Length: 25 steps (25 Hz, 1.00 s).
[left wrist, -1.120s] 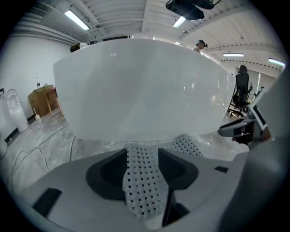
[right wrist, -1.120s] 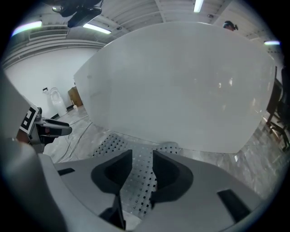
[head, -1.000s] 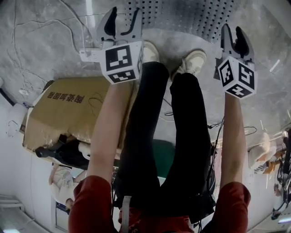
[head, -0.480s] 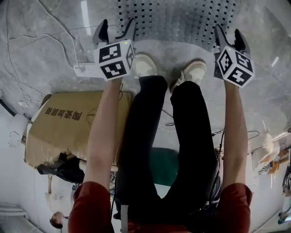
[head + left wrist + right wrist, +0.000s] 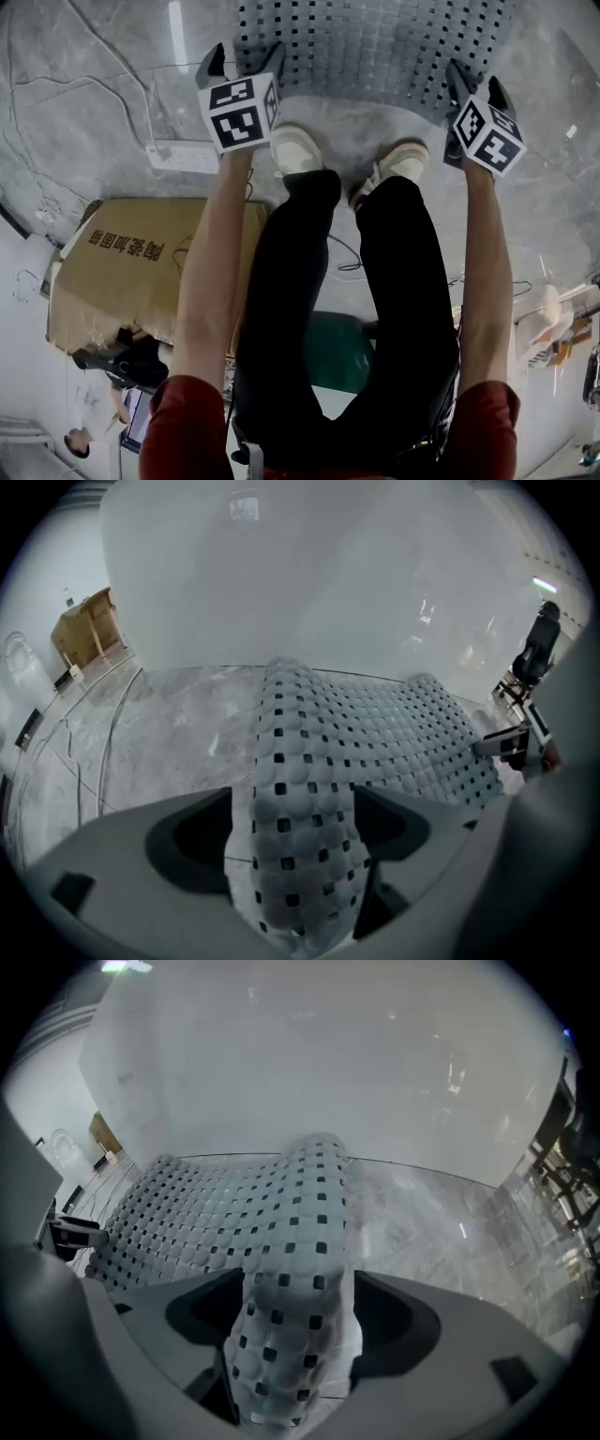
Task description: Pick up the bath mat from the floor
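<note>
The bath mat is grey, bumpy and dotted with square holes; it lies on the marble floor at the top of the head view. My left gripper is at the mat's near left corner and my right gripper at its near right corner. In the left gripper view a raised fold of the mat runs between the jaws of that gripper, which are opening. The right gripper view shows the same: a fold of the mat between the opening jaws of the gripper. Neither pair of pads clamps it.
The person's two pale shoes stand just short of the mat. A white power strip with cables lies left of them. A cardboard box sits further back on the left. A white wall rises beyond the mat.
Both grippers have moved forward from above the shoes to the mat's near edge. Their jaws have spread wider, and the mat's corners now lie between them.
</note>
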{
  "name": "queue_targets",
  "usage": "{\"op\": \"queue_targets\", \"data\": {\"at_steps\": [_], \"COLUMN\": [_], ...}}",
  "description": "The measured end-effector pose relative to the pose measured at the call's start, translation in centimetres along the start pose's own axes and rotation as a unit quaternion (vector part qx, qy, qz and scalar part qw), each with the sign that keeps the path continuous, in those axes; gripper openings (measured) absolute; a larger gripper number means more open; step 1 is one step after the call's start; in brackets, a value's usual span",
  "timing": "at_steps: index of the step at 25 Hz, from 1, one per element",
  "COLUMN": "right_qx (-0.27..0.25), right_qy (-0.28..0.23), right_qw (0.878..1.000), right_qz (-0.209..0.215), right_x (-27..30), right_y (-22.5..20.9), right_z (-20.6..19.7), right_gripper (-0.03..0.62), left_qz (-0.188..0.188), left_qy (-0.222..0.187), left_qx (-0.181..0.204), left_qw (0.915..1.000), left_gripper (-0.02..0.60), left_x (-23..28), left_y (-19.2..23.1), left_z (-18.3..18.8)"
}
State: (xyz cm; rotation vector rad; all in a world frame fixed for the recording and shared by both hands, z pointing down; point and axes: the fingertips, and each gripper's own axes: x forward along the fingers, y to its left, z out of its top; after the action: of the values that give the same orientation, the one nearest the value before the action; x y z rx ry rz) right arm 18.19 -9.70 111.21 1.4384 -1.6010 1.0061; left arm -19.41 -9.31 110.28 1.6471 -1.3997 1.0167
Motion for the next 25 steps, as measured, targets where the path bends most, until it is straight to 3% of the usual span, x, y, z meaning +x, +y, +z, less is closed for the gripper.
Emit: {"op": "queue_targets", "data": {"at_steps": [11,18,25], "right_qx": [0.012,0.090,0.101], "right_qy": [0.017,0.040,0.037], "right_qw": [1.000,0.995,0.994], "right_qz": [0.008,0.034,0.032], "right_x": [2.0,2.7,2.8], "right_y": [-0.5,-0.6,-0.7], "right_z": [-0.9,-2.0,-2.1], "right_gripper": [0.360,0.359,0.348], "left_qz": [-0.004,-0.017,-0.025], "left_qy": [0.030,0.036,0.036], "left_qx": [-0.010,-0.060,-0.058], "left_qw": [0.9995,0.9974,0.9973], "left_gripper": [0.380,0.379,0.377], "left_x": [2.5,2.9,3.1], "left_y": [0.5,0.6,0.4], "left_z": [-1.4,-2.2,-2.3]}}
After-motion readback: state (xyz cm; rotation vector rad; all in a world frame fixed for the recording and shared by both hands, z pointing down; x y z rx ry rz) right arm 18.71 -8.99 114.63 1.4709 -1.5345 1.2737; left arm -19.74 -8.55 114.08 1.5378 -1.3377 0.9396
